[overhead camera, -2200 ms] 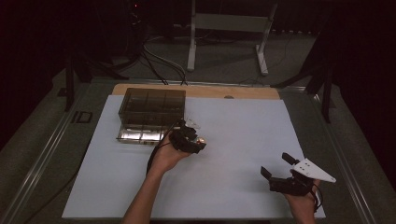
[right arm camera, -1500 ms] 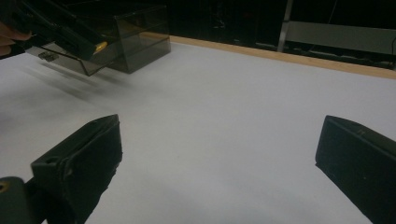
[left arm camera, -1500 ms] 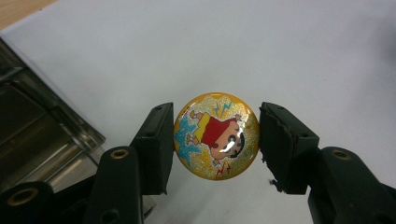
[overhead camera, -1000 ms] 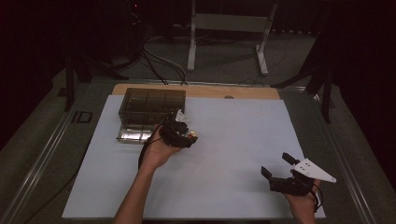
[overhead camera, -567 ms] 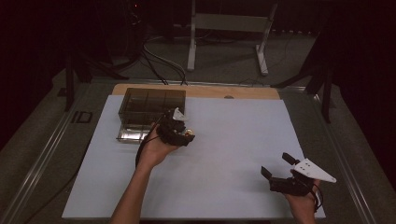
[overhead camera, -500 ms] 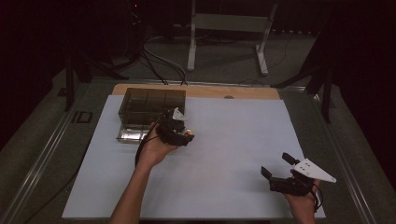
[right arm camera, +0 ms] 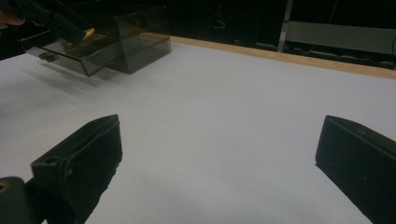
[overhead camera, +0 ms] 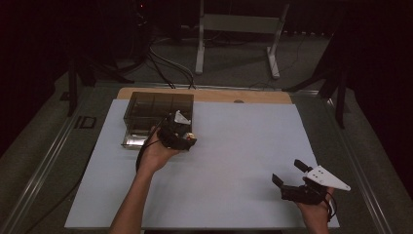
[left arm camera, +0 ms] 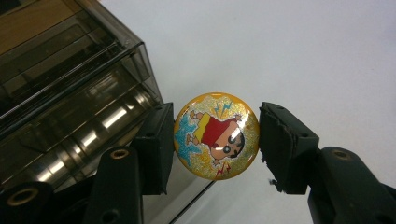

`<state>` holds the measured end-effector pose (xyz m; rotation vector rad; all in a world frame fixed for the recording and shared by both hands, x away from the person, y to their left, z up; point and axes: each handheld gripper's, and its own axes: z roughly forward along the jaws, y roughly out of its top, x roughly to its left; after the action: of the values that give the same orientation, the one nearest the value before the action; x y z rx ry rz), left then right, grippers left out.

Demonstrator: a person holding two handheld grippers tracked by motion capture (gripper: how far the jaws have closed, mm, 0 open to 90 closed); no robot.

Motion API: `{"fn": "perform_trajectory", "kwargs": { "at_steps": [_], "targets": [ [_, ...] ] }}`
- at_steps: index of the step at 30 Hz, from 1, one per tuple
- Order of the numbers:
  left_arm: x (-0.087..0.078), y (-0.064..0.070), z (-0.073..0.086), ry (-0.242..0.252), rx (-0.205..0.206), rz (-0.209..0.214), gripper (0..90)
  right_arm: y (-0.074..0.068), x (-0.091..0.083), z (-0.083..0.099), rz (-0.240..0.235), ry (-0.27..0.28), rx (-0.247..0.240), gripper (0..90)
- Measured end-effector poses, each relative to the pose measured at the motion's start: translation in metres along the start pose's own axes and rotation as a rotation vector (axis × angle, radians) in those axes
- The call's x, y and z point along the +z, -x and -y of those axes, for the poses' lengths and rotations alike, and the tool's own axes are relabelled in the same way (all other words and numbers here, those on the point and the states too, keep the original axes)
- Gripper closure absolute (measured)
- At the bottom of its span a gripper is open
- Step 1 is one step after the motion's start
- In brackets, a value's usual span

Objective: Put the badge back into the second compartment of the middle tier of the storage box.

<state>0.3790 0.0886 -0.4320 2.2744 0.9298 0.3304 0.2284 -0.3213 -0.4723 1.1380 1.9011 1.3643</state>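
left hand-held gripper pinching cartoon badge | right hand-held gripper spread wide, holding nothing

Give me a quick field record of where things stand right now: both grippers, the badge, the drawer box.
left gripper: holds the round cartoon badge, one jaw on each side of it
badge position: in the air beside the open drawer's corner, above the white mat
drawer box: smoky clear plastic, at the mat's far left; bottom drawer pulled out
right gripper: open, holding nothing, low over the mat's near right corner
likely next move: badge into the open drawer, judging by how close it is
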Motion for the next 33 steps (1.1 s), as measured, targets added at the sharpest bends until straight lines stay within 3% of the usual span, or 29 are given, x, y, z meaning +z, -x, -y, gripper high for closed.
{"fn": "perform_trajectory", "kwargs": {
  "at_steps": [33],
  "targets": [
    [-0.015,-0.024,0.009,-0.012,-0.04,-0.063,48.9,0.0,0.0,0.0,0.002,0.0,-0.001,0.4]
  ]
}}
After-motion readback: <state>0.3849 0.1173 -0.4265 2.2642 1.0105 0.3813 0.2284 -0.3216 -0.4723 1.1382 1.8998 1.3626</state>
